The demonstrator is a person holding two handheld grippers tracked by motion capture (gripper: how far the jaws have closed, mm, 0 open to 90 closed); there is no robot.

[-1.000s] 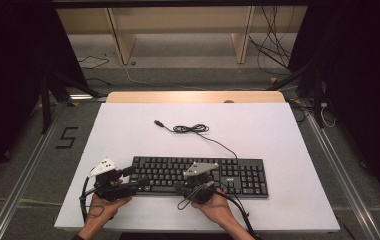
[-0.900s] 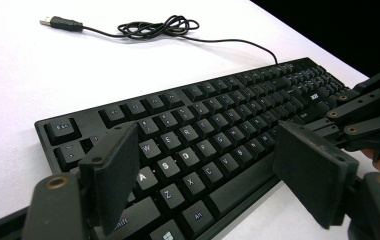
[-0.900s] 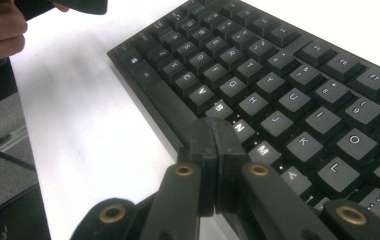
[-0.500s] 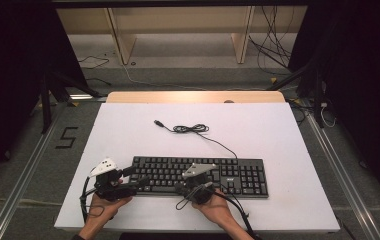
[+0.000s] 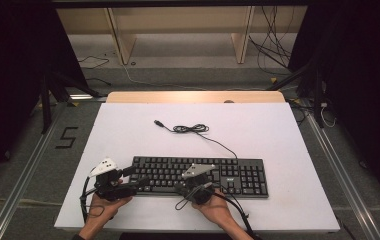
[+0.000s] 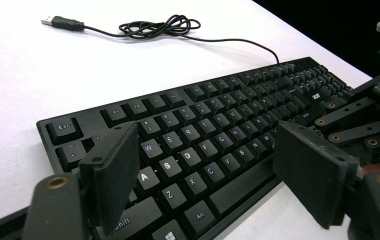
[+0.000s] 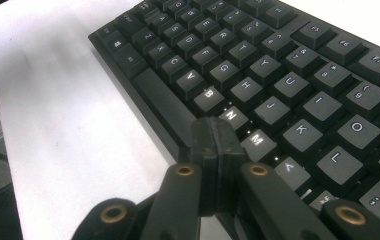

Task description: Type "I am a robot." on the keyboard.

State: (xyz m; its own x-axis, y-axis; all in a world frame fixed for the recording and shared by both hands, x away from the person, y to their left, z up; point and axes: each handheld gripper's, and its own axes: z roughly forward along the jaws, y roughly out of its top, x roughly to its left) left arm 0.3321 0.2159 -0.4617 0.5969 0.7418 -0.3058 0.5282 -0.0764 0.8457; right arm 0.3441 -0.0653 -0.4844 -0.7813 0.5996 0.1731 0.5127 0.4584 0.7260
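Nothing has visibly moved: left claw (image 6: 205, 175) gapes wide over the keyboard (image 5: 198, 175), right claw (image 7: 217, 150) pressed closed, empty.

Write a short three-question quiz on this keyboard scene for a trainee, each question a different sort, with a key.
1. True or false: the left gripper has its fingers spread apart above the keyboard.
2. Multiple choice: the right gripper has its fingers A) wide open, B) pressed together, C) clamped on the cable.
3. Fill in: the keyboard's cable lies bunched on the white table, and its USB ____ is not connected to anything.

Key: 1 true; 2 B; 3 plug.
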